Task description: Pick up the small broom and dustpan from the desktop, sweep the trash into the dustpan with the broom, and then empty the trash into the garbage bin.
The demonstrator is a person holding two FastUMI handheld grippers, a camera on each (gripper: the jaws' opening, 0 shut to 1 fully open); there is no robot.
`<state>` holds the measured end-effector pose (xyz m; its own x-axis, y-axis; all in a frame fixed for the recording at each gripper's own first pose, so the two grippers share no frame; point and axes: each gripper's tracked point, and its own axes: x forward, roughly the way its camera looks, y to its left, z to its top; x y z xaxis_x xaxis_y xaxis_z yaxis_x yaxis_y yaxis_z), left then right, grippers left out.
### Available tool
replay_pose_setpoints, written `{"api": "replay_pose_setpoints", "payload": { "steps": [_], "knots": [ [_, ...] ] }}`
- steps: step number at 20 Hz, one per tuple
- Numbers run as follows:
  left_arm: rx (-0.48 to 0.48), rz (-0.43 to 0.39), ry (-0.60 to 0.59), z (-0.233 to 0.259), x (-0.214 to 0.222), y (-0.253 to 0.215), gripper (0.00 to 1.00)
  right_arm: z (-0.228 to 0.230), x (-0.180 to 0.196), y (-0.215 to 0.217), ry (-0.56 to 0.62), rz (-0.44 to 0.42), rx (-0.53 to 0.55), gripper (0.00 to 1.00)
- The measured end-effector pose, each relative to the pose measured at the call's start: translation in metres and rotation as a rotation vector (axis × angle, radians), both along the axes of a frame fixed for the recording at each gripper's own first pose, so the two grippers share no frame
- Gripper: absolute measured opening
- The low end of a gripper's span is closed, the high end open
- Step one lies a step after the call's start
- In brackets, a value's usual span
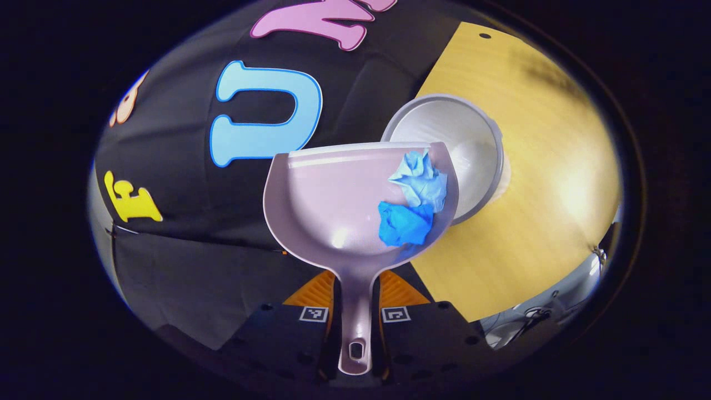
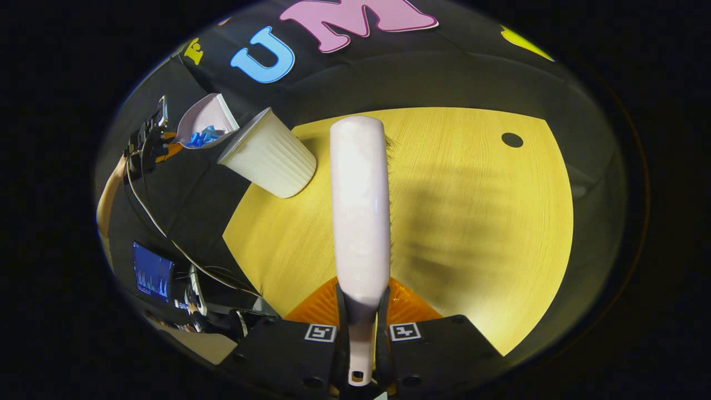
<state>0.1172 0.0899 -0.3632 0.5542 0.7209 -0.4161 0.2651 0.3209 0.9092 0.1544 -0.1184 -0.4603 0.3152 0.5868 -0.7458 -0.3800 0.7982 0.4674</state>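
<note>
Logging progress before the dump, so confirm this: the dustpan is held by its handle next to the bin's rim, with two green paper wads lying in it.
One detail is wrong: the wads are blue, not green. The left gripper view shows a pale blue wad and a darker blue wad in the dustpan, which the left gripper holds by its handle next to the bin.

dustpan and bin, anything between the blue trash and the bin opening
Nothing. In the left gripper view the blue trash sits at the dustpan edge, which overlaps the bin rim.
</note>
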Motion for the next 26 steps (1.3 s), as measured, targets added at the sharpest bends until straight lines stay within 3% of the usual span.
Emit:
{"api": "replay_pose_setpoints", "payload": {
  "steps": [6,8,12,18,21,24,26],
  "knots": [
    [0.161,-0.058,0.008,0.001,0.000,0.004,0.19,-0.003,-0.001,0.003,0.004,-0.001,-0.009,0.20],
    [0.144,-0.055,-0.001,0.000,-0.001,0.005,0.19,-0.003,-0.002,0.002,0.001,0.000,-0.013,0.20],
    [-0.058,-0.032,-0.079,-0.006,0.002,-0.011,0.19,-0.002,-0.003,0.003,0.000,-0.011,-0.013,0.20],
    [-0.383,-0.119,-0.247,0.011,-0.013,-0.088,0.18,0.020,-0.020,0.018,-0.047,0.003,-0.011,0.20],
    [-0.539,-0.221,-0.236,0.009,-0.034,-0.152,0.18,0.036,-0.024,0.030,-0.050,-0.016,0.030,0.20],
    [-0.737,-0.226,-0.203,-0.020,-0.062,-0.217,0.19,0.046,-0.033,0.028,-0.067,-0.062,0.018,0.20],
    [-0.818,-0.228,-0.173,-0.045,-0.068,-0.249,0.19,0.043,-0.046,0.019,-0.064,-0.094,-0.028,0.20]
  ]
}}
